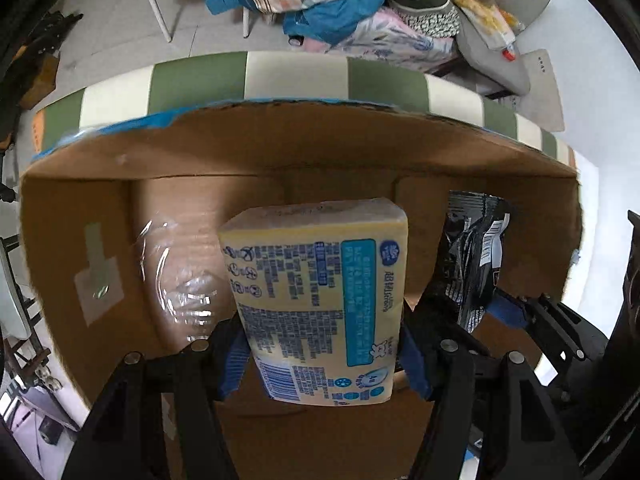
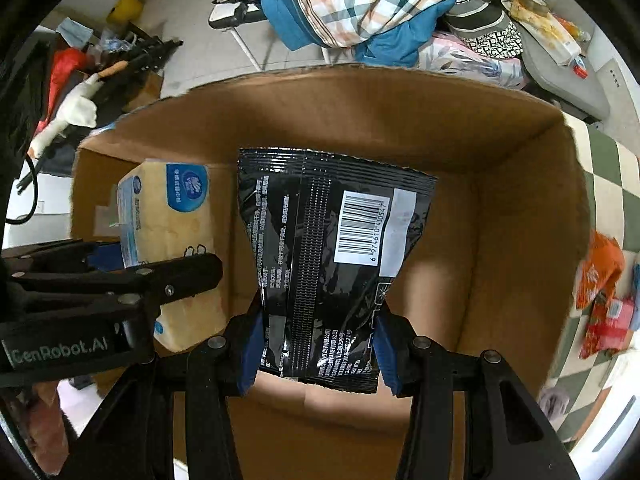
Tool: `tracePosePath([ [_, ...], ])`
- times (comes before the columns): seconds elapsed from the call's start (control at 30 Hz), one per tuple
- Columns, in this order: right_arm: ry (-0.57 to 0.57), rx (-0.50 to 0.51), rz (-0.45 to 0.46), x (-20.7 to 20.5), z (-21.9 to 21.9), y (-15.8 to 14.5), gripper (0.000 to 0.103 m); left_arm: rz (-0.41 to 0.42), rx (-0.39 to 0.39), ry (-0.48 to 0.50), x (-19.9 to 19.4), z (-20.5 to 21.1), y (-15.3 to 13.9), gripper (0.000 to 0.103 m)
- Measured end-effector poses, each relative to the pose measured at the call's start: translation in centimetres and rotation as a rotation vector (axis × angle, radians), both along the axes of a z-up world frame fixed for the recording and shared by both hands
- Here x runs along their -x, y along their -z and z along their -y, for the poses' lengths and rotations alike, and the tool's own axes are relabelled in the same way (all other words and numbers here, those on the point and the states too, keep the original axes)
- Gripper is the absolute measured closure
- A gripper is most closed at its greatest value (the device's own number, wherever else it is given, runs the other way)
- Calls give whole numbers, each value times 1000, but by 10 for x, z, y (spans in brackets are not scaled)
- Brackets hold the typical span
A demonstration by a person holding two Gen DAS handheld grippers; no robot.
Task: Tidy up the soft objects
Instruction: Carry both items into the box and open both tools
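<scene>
My left gripper [image 1: 322,354] is shut on a yellow tissue pack [image 1: 316,300] with blue print and holds it inside an open cardboard box [image 1: 100,208]. My right gripper [image 2: 318,346] is shut on a black foil pouch [image 2: 332,248] with a white barcode label, also held inside the same box [image 2: 520,200]. The tissue pack [image 2: 172,240] and the left gripper [image 2: 160,276] show at the left of the right wrist view. The black pouch [image 1: 476,256] and the right gripper [image 1: 516,312] show at the right of the left wrist view.
The box stands on a green and white checked cloth [image 1: 296,76]. Piled clothes and bedding [image 2: 380,4] lie on chairs behind it. Orange and red packets [image 2: 604,292] lie on the cloth to the right. Clutter [image 2: 88,80] covers the floor at left.
</scene>
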State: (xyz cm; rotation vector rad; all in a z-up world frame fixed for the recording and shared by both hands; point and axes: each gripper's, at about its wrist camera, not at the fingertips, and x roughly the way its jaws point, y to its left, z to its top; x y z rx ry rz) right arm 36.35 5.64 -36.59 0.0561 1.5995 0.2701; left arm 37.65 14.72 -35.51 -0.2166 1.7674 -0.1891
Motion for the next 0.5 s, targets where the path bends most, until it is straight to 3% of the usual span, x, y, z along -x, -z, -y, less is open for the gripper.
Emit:
tracePosePath([
  [0.1, 1, 16, -12, -7, 0, 13, 46, -13, -21, -28, -2, -4, 4, 41],
  [0.17, 11, 26, -6, -8, 3, 13, 24, -4, -21, -26, -1, -5, 1, 41],
  [0.23, 21, 32, -1, -7, 6, 11, 19, 17, -27, -17, 2, -6, -5, 31],
  [0.27, 21, 32, -1, -6, 8, 9, 19, 30, -40, -14, 4, -7, -9, 18],
  [0.3, 25, 35, -3, -5, 10, 7, 19, 48, -46, -13, 7, -8, -15, 13],
  [0.5, 49, 58, 21, 11, 24, -11, 0, 163, -94, -38, 33, -21, -49, 3],
])
